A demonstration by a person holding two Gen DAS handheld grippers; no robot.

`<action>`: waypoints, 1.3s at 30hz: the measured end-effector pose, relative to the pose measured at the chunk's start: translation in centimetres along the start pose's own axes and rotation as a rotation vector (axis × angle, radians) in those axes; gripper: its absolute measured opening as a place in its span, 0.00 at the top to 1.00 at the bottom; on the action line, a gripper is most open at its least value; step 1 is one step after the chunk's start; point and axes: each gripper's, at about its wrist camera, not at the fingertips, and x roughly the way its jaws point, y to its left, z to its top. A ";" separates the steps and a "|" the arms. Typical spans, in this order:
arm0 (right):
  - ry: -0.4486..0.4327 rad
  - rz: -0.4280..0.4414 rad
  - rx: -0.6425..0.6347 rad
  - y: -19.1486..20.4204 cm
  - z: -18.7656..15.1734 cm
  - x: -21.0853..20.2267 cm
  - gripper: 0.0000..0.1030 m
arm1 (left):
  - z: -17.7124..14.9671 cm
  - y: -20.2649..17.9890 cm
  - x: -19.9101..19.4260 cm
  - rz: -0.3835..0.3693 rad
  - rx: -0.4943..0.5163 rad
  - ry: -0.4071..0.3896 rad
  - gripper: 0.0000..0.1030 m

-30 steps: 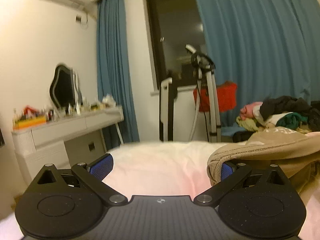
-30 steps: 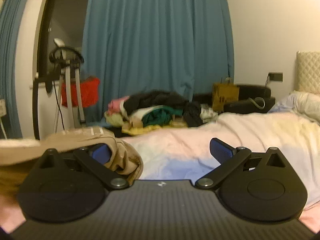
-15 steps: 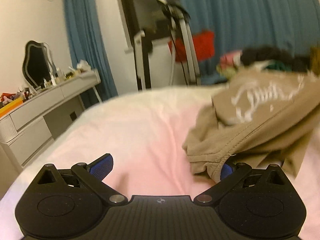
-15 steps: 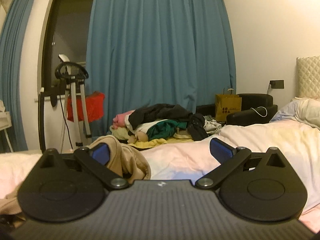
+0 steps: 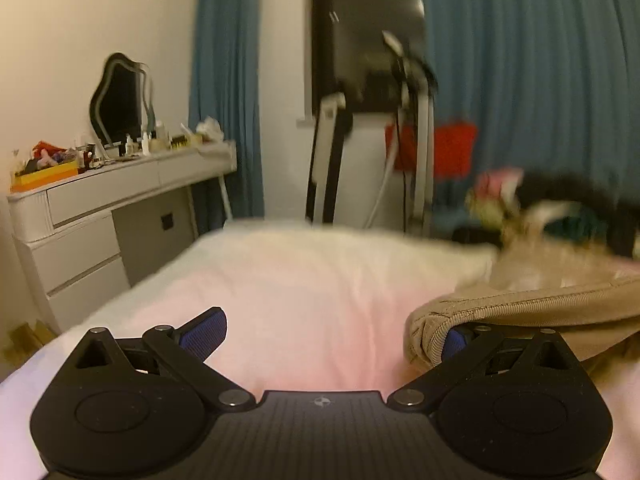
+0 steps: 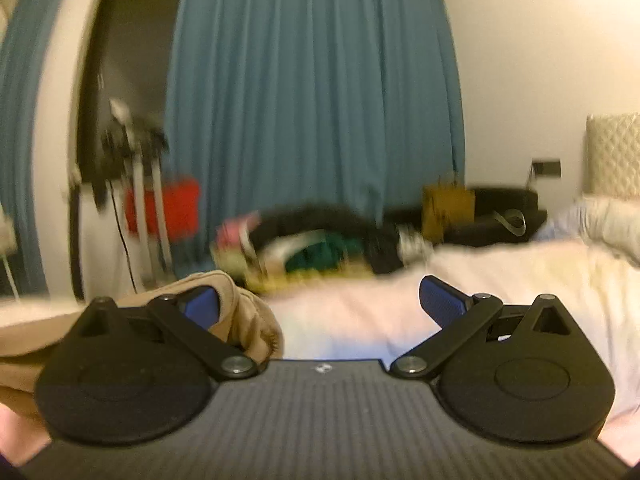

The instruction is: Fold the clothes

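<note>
Both grippers hover low over a bed (image 5: pixel 304 292) covered in a pale pink-white sheet.

The left gripper (image 5: pixel 328 332) has its jaws spread wide, with bare sheet between them. A tan garment (image 5: pixel 532 312) lies draped over the right-hand finger, its ribbed hem curling round the blue pad (the pad just peeks out from under the cloth). Nothing is pinched between the two fingers; the cloth only rests on the one.

The right gripper (image 6: pixel 320 304) also has its jaws wide apart. The same garment (image 6: pixel 244 320) is bunched over and beside its left-hand finger, partly covering that blue pad, and trails off to the left edge of the view. The other finger stands clear above the sheet.

So the garment stretches between the two grippers, lying on the bed and hanging over the inner finger of each.

Behind it, at the far edge of the bed, sits a heap of clothes (image 6: pixel 316 240) in black, green, pink and yellow (blurred in both views). Blue curtains (image 6: pixel 312 92) hang behind the heap, and a white frame with a red cloth (image 5: pixel 436 148) stands by a dark window. To the left, a white dresser (image 5: pixel 104 208) holds a mirror (image 5: pixel 120 100) and small bottles. To the right, a yellow bag (image 6: pixel 448 208) stands near a dark chair, and a pillow (image 6: pixel 600 224) lies at the head of the bed.
</note>
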 end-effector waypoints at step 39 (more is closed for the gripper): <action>-0.314 0.192 0.059 -6.9 39.8 -24.5 0.00 | 36.1 10.3 -32.6 -0.320 -0.155 -0.324 0.00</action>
